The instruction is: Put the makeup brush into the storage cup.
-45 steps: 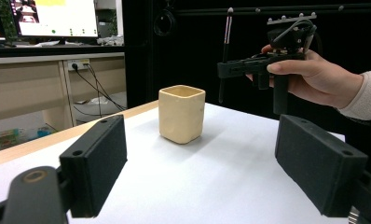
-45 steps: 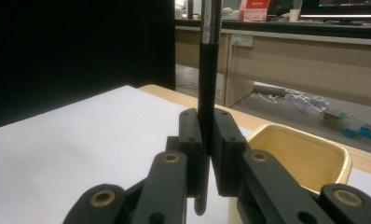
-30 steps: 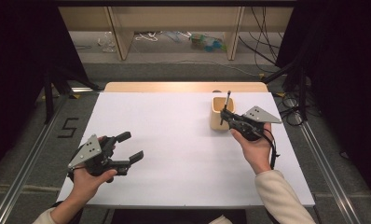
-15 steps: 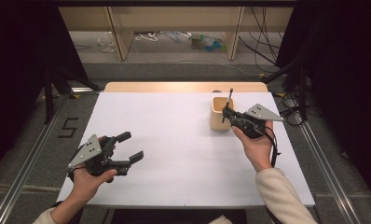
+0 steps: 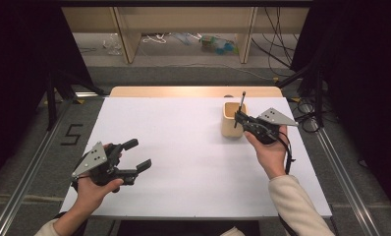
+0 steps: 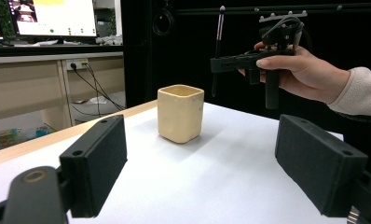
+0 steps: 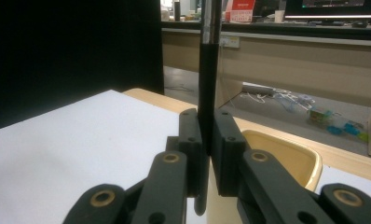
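Nothing had shifted since the earlier frames: both hands kept their places and the pen stayed upright in the same grip. On the right side of the white desk [image 5: 183, 147], the right gripper [image 5: 239, 117] was held in the air with its fingers [image 7: 228, 154] clamped on a thin dark pen [image 5: 242, 104]. From the left gripper view, the pen [image 6: 217, 56] stood nearly vertical, its lower end hanging above and just to the right of a cream square cup [image 6: 180, 112], without touching it. In the high view that cup [image 5: 232, 119] stood on the far right part of the desk, just left of the right gripper. Through the right gripper view, the pen [image 7: 207, 93] rose between the closed pads, with the cup [image 7: 286, 156] just beyond and below.

At the near left corner, the left gripper [image 5: 137, 155] rested low over the desk, its fingers [image 6: 97, 163] spread wide apart with nothing between them, aimed toward the cup.
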The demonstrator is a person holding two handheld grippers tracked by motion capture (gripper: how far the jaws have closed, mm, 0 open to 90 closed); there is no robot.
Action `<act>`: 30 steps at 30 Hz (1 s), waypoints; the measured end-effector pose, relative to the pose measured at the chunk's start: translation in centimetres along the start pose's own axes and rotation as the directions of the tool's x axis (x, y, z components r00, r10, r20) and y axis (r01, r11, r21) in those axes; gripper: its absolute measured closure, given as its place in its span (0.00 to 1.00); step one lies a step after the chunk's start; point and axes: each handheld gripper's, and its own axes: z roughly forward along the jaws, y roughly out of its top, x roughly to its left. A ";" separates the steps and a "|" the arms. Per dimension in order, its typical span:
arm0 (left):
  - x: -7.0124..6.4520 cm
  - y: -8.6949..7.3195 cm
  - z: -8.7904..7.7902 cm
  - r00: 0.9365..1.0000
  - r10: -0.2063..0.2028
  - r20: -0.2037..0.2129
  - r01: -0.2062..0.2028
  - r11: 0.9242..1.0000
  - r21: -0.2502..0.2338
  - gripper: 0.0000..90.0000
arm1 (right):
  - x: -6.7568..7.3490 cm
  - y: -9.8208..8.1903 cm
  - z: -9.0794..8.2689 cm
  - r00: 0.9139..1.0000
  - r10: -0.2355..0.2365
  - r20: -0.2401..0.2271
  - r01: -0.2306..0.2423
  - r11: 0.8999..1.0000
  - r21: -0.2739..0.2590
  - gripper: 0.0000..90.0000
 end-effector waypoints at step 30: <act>0.0 -0.1 0.1 1.000 0.000 0.010 0.000 1.000 0.010 0.18 | -0.4 0.7 1.0 1.000 0.007 0.008 -0.007 1.000 -0.015 0.93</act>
